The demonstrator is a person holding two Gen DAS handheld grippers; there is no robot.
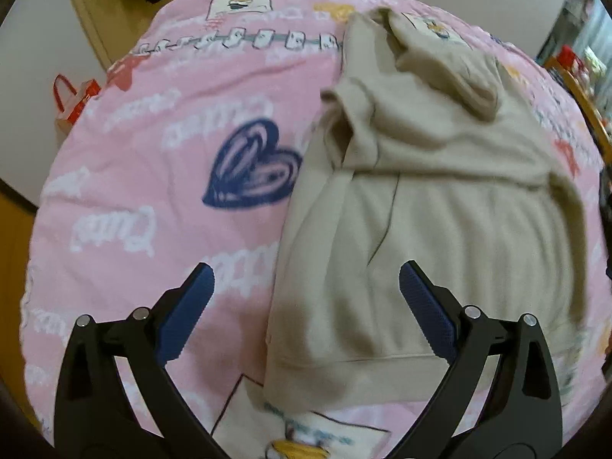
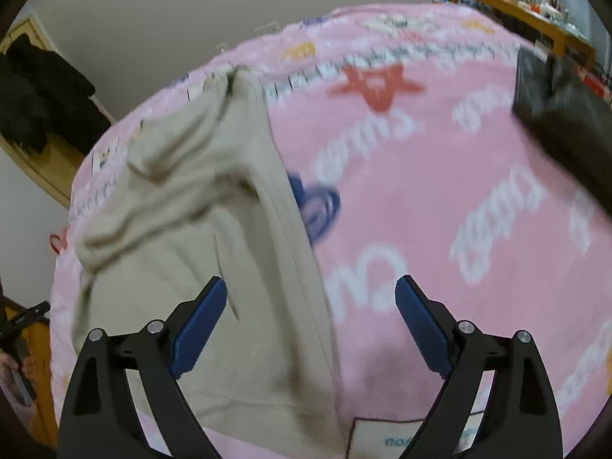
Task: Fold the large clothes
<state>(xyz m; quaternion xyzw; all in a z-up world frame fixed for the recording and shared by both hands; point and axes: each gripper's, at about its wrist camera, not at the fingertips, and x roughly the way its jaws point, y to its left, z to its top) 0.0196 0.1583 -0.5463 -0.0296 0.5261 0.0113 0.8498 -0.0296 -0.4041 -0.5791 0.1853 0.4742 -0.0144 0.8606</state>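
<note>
Your left gripper [image 1: 306, 287] and right gripper [image 2: 311, 302] both gape wide, empty, above the beige hoodie [image 1: 420, 229] (partly folded) on the pink blanket [image 1: 153, 191].

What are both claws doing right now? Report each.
Left claw: open, holding nothing, above the beige hoodie.
Right claw: open, holding nothing, above the hoodie's edge and the pink blanket.

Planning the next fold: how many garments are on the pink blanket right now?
2. A beige hoodie, sides folded in, lies mid-blanket below both open grippers; a dark garment sits at the far right edge. Others may be out of frame.
</note>
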